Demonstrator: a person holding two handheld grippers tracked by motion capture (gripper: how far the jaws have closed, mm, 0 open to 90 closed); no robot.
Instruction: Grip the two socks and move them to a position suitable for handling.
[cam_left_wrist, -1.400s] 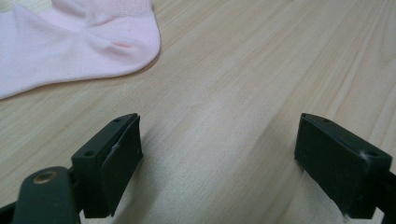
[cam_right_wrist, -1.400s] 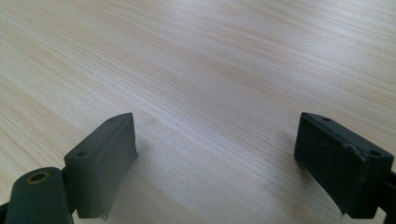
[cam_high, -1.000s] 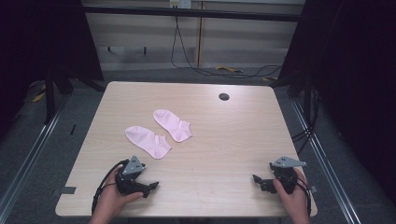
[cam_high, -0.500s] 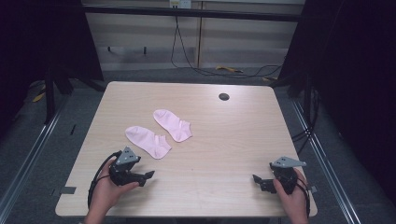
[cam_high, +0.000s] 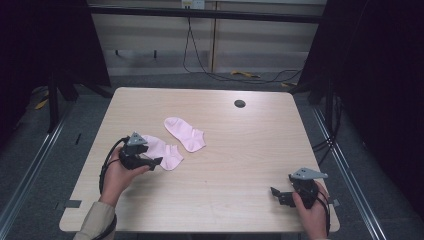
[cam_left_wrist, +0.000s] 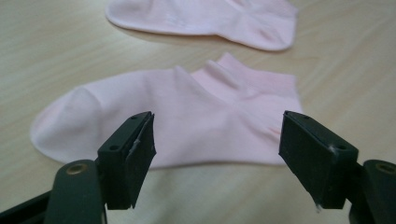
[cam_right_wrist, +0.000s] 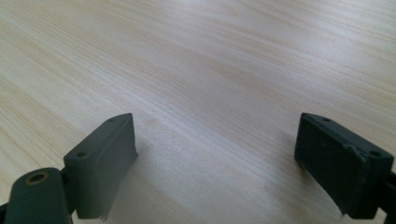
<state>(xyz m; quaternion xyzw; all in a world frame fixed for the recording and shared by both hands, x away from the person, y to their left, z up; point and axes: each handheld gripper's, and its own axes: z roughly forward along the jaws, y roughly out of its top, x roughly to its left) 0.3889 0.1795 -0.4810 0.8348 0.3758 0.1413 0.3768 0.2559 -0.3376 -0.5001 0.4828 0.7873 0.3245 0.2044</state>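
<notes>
At the near edge of the table (cam_high: 235, 200), the right gripper (cam_high: 278, 194) is held low over bare wood, jaws spread wide, nothing between them; bare wood grain is seen between its jaws in the right gripper view. Further in on the left side, the left gripper (cam_high: 156, 162) is held at the near sock (cam_high: 165, 151), tips right at the sock's near edge as seen from the high view. Its jaws have just been closing a little but are apart, with no fabric caught between them; whether the tips touch the cloth cannot be told. Seen along the left gripper (cam_left_wrist: 217, 149), the near sock (cam_left_wrist: 187, 121) is lying flat just ahead of the jaws, toe to the left, ribbed cuff to the right and bunched slightly. Just beyond it, apart by a narrow strip of wood, the far sock (cam_high: 185, 132) is laid flat at an angle; its lower edge is also seen at the top of the left gripper view (cam_left_wrist: 205, 21). Further back, a small dark round fitting (cam_high: 240, 103) is set in the tabletop. Handling, judged: sock is thin knit, very light, limp, no stiffness, will drape and fold once lifted, and may slide on the smooth wood if pushed rather than pinched. Best hold is likely the doubled cuff or heel fold, where thicker cloth is offered to the pads; a pinch on the flat single layer risks scraping wood and missing fabric.
</notes>
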